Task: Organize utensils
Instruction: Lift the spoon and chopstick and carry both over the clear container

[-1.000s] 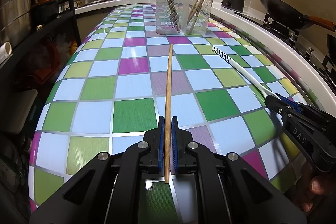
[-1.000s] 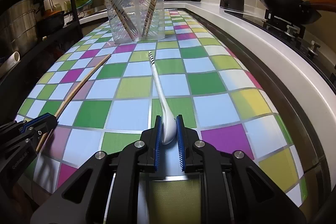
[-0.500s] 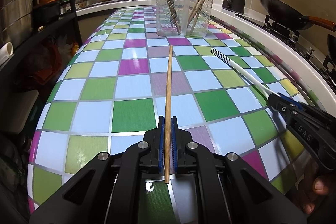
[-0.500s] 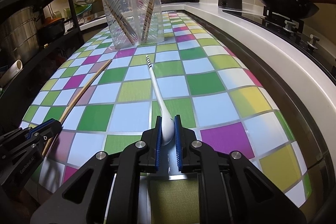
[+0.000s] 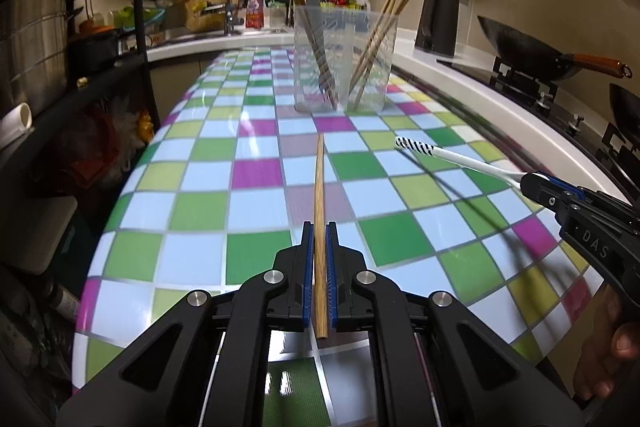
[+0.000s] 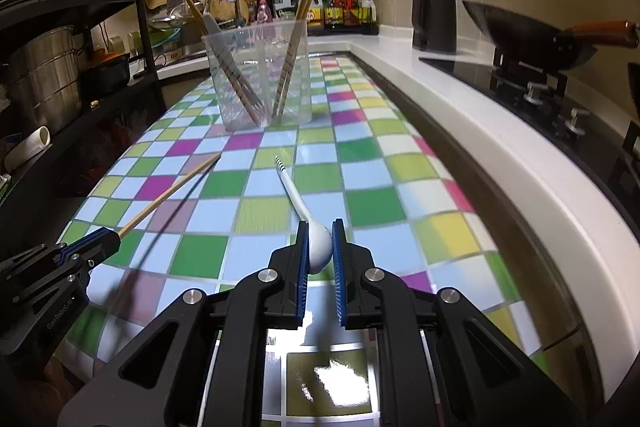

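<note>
My left gripper (image 5: 319, 227) is shut on a wooden chopstick (image 5: 319, 195) that points forward, lifted above the checkered table (image 5: 200, 203). My right gripper (image 6: 320, 225) is shut on the bowl end of a white spoon (image 6: 304, 211) with a black-striped handle tip, also lifted off the table. A clear plastic utensil cup (image 5: 344, 63) holding several chopsticks stands farther ahead; it also shows in the right wrist view (image 6: 260, 79). The chopstick (image 6: 168, 193) and left gripper (image 6: 92, 247) show at left in the right wrist view; the spoon (image 5: 460, 157) and right gripper (image 5: 540, 183) at right in the left wrist view.
A black shelf rack (image 5: 60, 67) with metal pots borders the table's left. A white counter (image 6: 500, 147) with a stove and a wok (image 6: 540, 31) runs along the right. A black kettle (image 6: 434, 15) and bottles stand at the back.
Both grippers have risen and lifted the chopstick and the spoon off the table; shadows now show beneath them. The cup looks closer.
</note>
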`<move>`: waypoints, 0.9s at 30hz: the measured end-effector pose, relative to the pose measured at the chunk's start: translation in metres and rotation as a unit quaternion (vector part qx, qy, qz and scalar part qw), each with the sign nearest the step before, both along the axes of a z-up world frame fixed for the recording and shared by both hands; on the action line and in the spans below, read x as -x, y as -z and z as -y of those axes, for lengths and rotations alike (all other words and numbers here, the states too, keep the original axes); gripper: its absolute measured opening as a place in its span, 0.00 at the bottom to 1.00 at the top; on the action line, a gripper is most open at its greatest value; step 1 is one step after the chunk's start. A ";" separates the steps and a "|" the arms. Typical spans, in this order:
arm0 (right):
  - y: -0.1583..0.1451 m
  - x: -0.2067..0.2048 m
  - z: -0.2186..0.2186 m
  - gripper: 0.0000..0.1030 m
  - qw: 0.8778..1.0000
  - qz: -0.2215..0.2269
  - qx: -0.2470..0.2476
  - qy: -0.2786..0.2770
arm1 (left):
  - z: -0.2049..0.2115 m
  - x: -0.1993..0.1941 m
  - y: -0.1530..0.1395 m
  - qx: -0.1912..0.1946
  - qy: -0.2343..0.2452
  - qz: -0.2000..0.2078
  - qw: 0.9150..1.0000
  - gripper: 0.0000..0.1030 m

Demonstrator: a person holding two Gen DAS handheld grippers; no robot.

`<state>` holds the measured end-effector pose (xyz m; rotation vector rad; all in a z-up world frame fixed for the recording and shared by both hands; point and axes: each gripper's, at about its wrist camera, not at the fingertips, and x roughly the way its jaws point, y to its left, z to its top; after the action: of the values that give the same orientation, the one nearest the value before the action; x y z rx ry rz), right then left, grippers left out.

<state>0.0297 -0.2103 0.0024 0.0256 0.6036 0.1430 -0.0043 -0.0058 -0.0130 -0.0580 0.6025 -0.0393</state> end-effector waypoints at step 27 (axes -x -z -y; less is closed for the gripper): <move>-0.074 0.012 0.011 0.12 0.997 0.077 0.021 -0.002 | 0.001 0.007 -0.078 -0.020 0.007 0.131 0.991 0.06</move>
<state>0.0172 -0.2213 0.0769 -0.0268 0.4528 0.1353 -0.0109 -0.0065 0.0653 -0.0087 0.3412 -0.0481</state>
